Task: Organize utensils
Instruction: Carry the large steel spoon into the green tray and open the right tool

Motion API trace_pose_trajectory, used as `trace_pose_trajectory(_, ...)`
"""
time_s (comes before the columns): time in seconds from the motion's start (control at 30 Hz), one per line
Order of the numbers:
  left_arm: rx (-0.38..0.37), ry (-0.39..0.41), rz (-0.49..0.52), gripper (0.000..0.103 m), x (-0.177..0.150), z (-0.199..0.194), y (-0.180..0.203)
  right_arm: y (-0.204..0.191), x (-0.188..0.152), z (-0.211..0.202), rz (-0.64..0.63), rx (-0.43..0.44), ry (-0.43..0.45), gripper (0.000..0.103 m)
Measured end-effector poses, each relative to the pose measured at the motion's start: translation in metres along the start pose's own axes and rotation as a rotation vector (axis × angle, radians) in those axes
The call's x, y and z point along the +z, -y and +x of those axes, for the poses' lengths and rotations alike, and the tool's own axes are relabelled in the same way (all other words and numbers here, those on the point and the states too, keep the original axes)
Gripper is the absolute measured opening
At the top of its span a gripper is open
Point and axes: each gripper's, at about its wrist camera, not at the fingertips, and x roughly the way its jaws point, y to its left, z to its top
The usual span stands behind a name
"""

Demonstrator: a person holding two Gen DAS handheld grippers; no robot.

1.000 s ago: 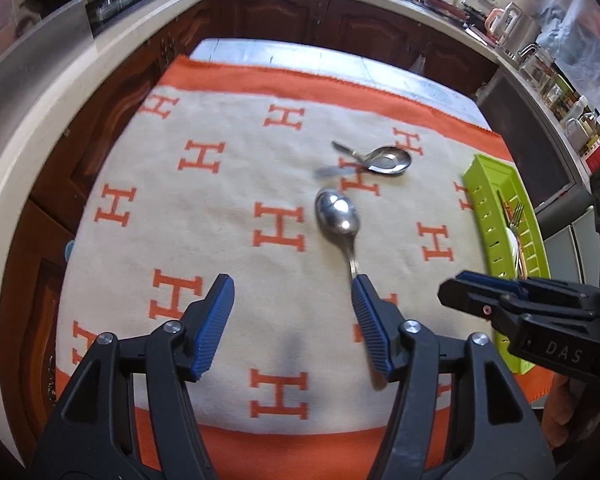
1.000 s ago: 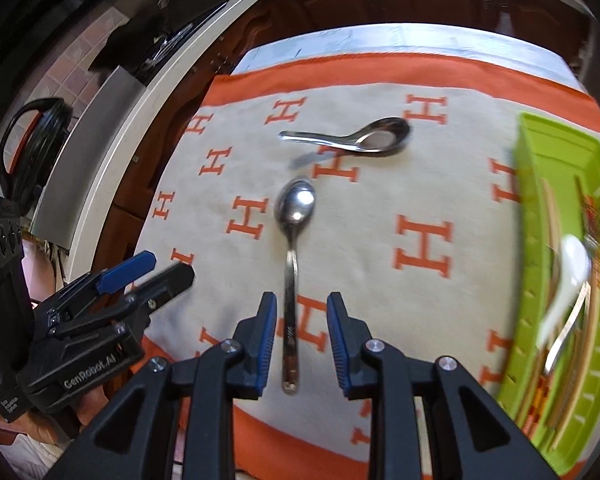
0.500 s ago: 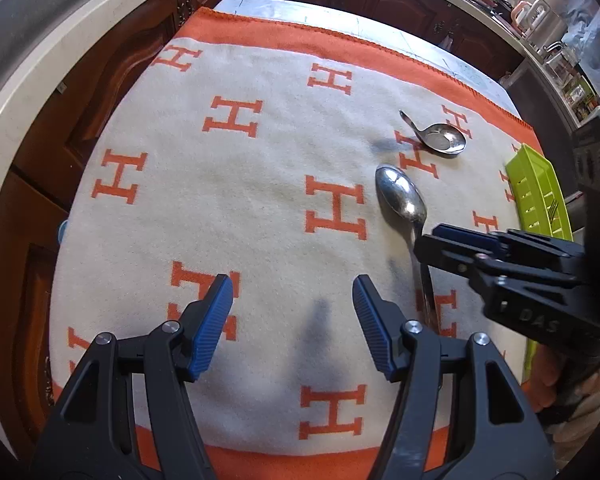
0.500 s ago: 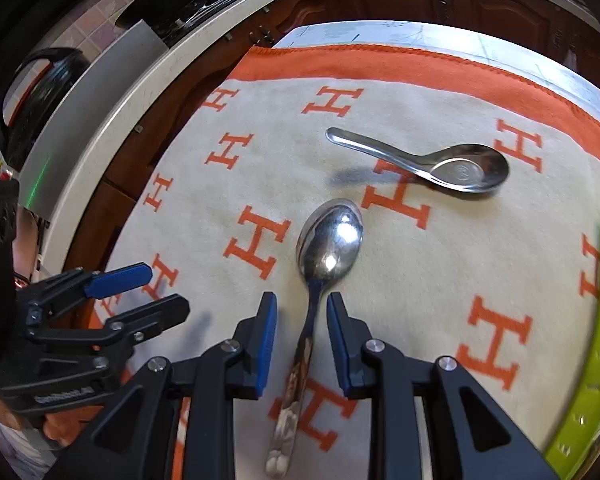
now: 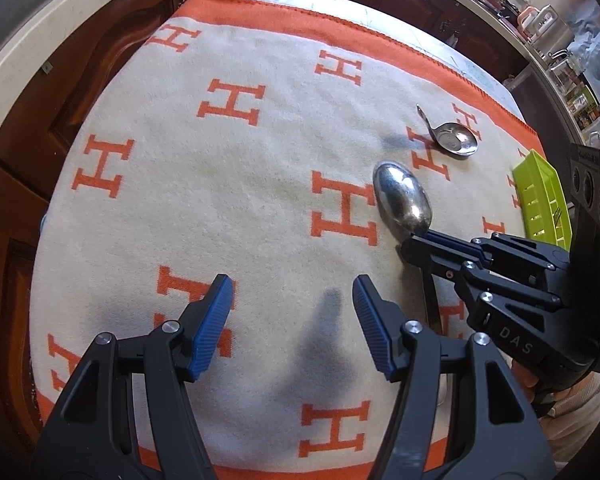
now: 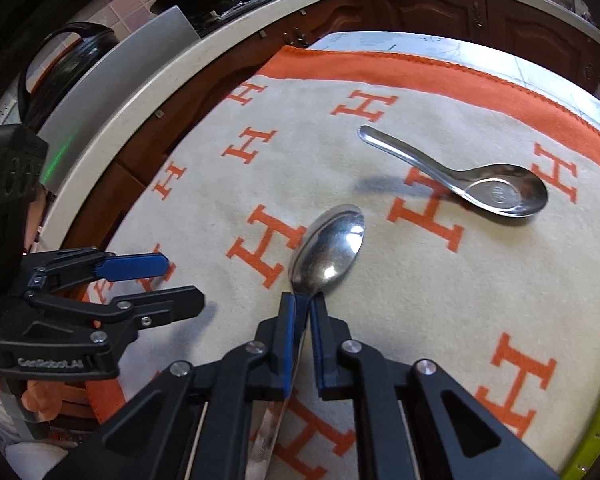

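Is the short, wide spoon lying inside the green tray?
No, the short spoon lies on the orange-and-cream cloth, well apart from the green tray.

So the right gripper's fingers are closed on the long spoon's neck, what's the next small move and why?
Probably lift the long spoon straight up off the blanket. The right gripper pinches its neck just behind the bowl, so the grasp looks set, and the green tray it likely belongs in sits off to the right.

Bright daylight is cast across the blanket [image 5: 220, 208], soft shadows are thrown leftward, glare is seen on the spoon bowl [image 6: 330, 250], and edges are bent by fisheye distortion.
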Motion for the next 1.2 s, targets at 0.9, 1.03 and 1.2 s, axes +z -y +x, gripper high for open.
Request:
trace_pose_trajectory(0.9,-0.003,0.046,0.137,0.059,-0.005,-0.030,0.052,0.032,-0.043,-0.094,0.303,-0.032,0.051,0.002)
trace_pose_trajectory(1.03,0.003,0.068,0.185,0.059,-0.001,-0.042,0.069,0.045,-0.051,-0.127,0.330,-0.091,0.082,0.002)
trace_pose_trajectory(1.2,0.011,0.094,0.254,0.059,0.004,-0.055,0.092,0.073,-0.062,-0.176,0.338,-0.213,0.101,0.002)
